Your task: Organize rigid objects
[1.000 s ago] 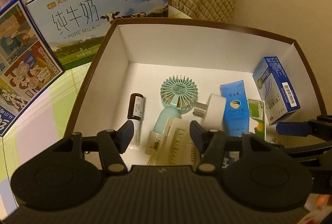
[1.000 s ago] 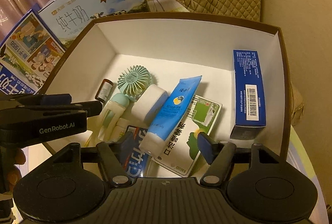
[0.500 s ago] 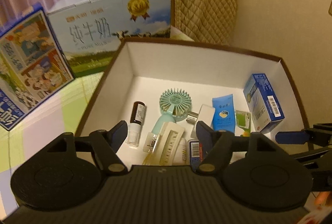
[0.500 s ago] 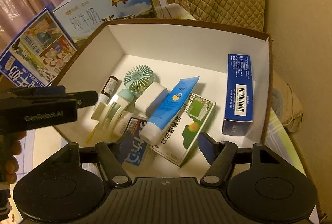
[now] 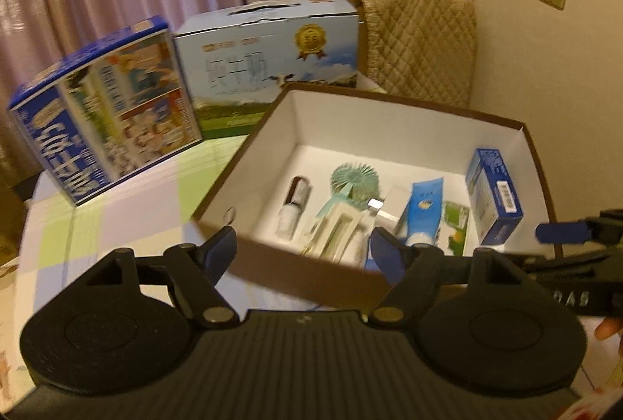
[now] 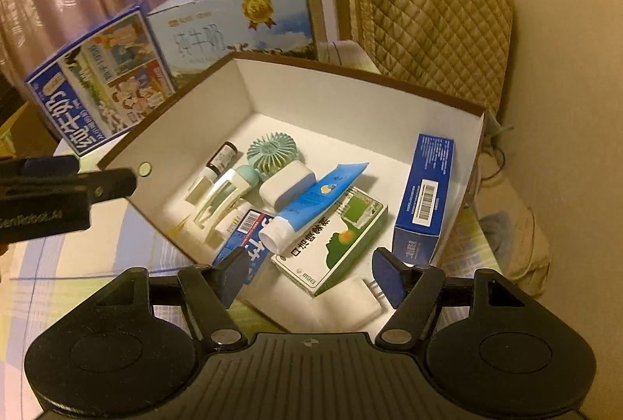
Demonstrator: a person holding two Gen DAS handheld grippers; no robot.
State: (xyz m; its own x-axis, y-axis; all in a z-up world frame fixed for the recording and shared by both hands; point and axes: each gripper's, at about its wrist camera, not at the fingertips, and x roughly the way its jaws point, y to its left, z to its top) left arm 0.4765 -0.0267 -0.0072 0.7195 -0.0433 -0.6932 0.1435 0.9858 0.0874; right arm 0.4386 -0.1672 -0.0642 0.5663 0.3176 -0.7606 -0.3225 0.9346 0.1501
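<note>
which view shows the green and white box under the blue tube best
The right wrist view: the green and white box lies nearly whole, only the blue tube crossing one end. The left wrist view shows just a blurred green sliver beside the tube.

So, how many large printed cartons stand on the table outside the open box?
2. The dark blue cartoon carton stands at the far left; the light blue milk carton stands beside it, behind the box.

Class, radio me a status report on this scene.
Left tool opening, empty; right tool open, empty. Items lie in brown box. Nothing in the way.
</note>
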